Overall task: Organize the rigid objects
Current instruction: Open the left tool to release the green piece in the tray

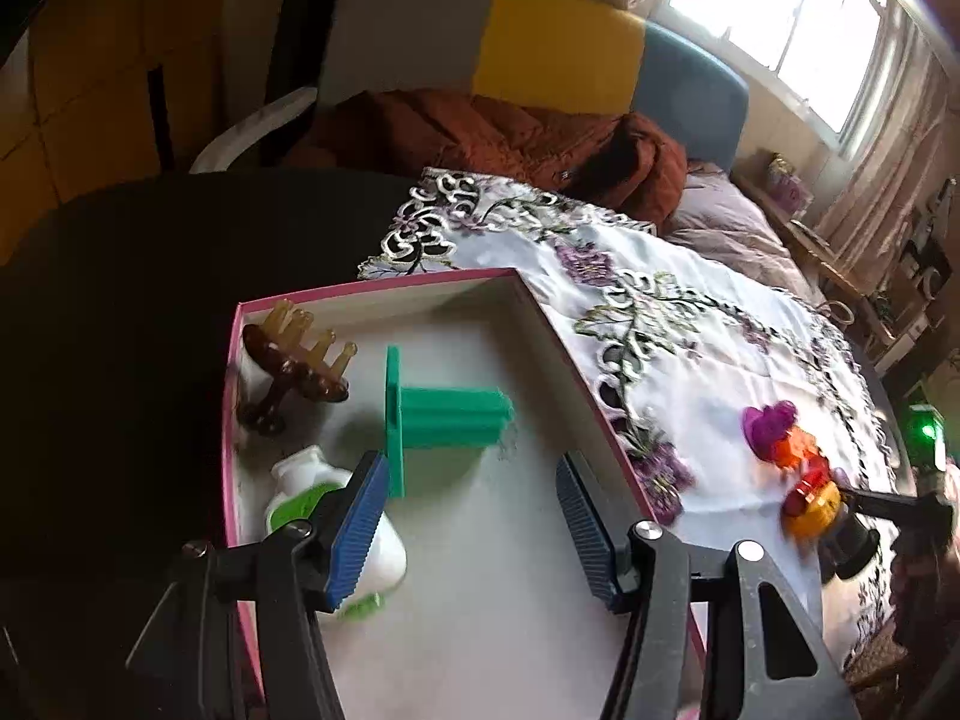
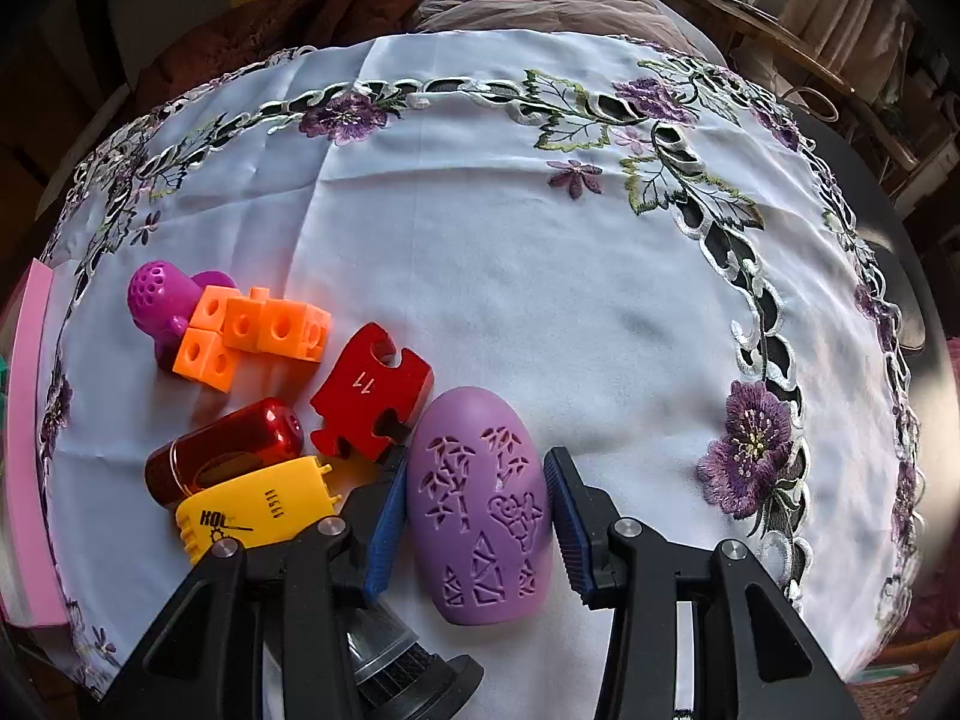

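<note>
Trouble, if it comes, will likely start at the purple oval shell [image 2: 480, 510], which lies flat on the embroidered cloth [image 2: 480, 240] between the blades of the right gripper [image 2: 474, 516]. That gripper is spread wide; its left blade looks just at the shell's edge, the right one a little apart. The shell is domed and smooth, so I judge an off-centre squeeze could squirt it out sideways into the red puzzle piece [image 2: 372, 390] and yellow block [image 2: 258, 510] just left of it, or drag the cloth.

Left of the shell, over the pink-rimmed box [image 1: 528, 294], the left gripper [image 1: 471, 525] hangs empty and wide above a green spool [image 1: 444, 414], amber comb-like piece [image 1: 294, 360] and white bottle [image 1: 300, 480].

Hidden: the bottle's lower half sits behind a blade. A dark round thing [image 2: 408, 654] under the right gripper is unidentifiable, and motion blur smears the toys in the left view.
</note>
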Action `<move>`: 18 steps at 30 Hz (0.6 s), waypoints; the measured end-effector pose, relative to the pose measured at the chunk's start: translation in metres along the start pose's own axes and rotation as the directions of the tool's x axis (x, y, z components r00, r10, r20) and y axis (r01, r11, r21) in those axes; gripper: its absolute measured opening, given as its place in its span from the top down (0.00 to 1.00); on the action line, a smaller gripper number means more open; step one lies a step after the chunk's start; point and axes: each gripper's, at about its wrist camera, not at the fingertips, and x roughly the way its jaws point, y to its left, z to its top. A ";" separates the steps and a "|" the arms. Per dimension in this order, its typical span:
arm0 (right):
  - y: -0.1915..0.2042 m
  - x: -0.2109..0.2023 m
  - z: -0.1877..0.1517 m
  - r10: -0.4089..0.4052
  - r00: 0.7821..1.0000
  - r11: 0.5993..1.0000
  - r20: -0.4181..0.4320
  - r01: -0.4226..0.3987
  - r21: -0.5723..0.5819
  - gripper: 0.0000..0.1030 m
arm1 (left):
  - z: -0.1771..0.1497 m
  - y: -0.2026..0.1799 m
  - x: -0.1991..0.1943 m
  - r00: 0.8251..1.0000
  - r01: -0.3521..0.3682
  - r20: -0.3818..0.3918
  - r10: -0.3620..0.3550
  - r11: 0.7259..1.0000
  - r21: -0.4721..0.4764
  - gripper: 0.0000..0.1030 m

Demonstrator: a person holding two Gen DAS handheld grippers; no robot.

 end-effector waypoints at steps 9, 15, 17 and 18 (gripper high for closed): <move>0.000 0.000 0.000 -0.001 1.000 1.000 -0.001 0.001 -0.003 0.56 | -0.032 -0.004 -0.020 1.000 -0.016 0.003 0.016 1.000 0.005 0.43; 0.001 0.000 0.001 -0.001 1.000 1.000 0.000 0.001 -0.004 0.56 | -0.043 -0.010 -0.027 1.000 -0.031 0.005 0.031 1.000 0.004 0.43; 0.001 0.000 0.000 -0.001 1.000 1.000 0.000 0.001 -0.003 0.56 | -0.045 -0.012 -0.030 0.999 -0.039 0.012 0.039 0.999 0.011 0.43; 0.001 0.000 0.000 -0.001 1.000 1.000 0.000 0.001 -0.003 0.56 | -0.046 -0.013 -0.032 0.999 -0.042 0.016 0.042 0.999 0.012 0.43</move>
